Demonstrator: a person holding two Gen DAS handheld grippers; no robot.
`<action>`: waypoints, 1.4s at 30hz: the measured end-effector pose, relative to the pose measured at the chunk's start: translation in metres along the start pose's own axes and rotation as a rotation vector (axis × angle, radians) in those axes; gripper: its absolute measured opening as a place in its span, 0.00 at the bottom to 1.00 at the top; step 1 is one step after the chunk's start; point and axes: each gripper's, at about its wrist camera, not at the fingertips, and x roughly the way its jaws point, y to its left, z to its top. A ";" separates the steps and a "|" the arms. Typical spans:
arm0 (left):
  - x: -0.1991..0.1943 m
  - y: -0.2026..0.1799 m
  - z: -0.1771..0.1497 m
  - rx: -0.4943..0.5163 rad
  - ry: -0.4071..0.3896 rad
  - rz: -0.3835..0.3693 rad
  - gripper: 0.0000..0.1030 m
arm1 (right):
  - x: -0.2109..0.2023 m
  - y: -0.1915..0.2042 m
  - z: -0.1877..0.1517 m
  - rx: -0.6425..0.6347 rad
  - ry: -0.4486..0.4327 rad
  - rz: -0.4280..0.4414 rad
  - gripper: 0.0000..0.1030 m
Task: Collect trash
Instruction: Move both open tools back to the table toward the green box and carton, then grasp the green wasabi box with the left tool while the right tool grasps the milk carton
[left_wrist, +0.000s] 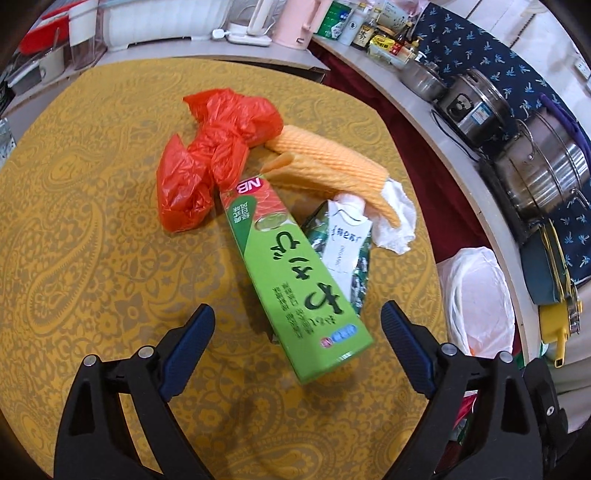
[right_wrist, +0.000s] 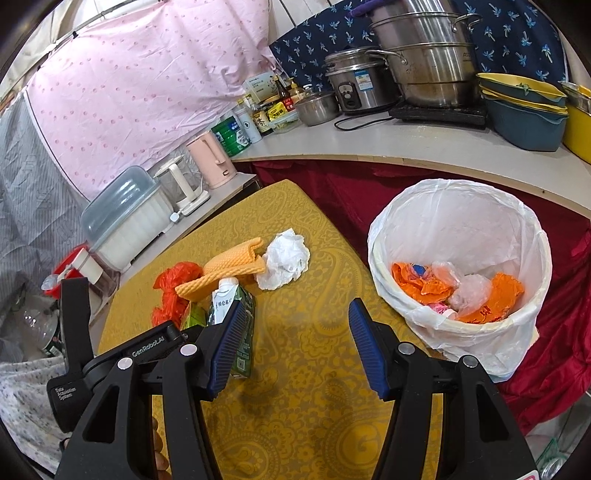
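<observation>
- Red plastic bag (left_wrist: 210, 155): crumpled, at the far left of the litter heap on the yellow paisley table (left_wrist: 92, 221); it touches the far end of the green box.
- Left gripper (left_wrist: 295, 343): jaws spread wide and holding nothing, hovering above the table. Its blue pads (left_wrist: 188, 349) flank the near end of the green box without touching it.
- Green box (left_wrist: 284, 280): a long carton lying flat, its long axis running away from the left gripper and slightly leftward, so the jaws straddle its width. This is the governing relation: a short advance and a closing of the jaws would probably seize the box across its narrow dimension. The left gripper is judged much the nearer of the two.
- Orange ribbed cloth (left_wrist: 332, 166): beyond the box, lying across the heap and overlapping a small milk carton (left_wrist: 343, 240).
- White crumpled tissue (left_wrist: 397, 218): at the right edge of the heap, touching the cloth.
- Right gripper (right_wrist: 295, 347): likewise spread and empty, held low over bare tablecloth, with the milk carton just left of its left pad.
- Waste bin (right_wrist: 461, 325): lined with a white bag, standing off the table's right edge, already holding orange and clear wrappers; it lies right of both grippers.
</observation>
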 end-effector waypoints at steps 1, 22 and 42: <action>0.002 0.001 0.000 0.002 0.006 -0.008 0.78 | 0.003 0.001 -0.001 -0.003 0.007 0.000 0.55; -0.036 0.059 -0.014 0.174 0.018 -0.003 0.36 | 0.056 0.060 -0.041 -0.092 0.137 0.034 0.55; -0.046 0.100 -0.021 0.126 0.030 -0.056 0.36 | 0.129 0.097 -0.056 -0.161 0.218 -0.042 0.68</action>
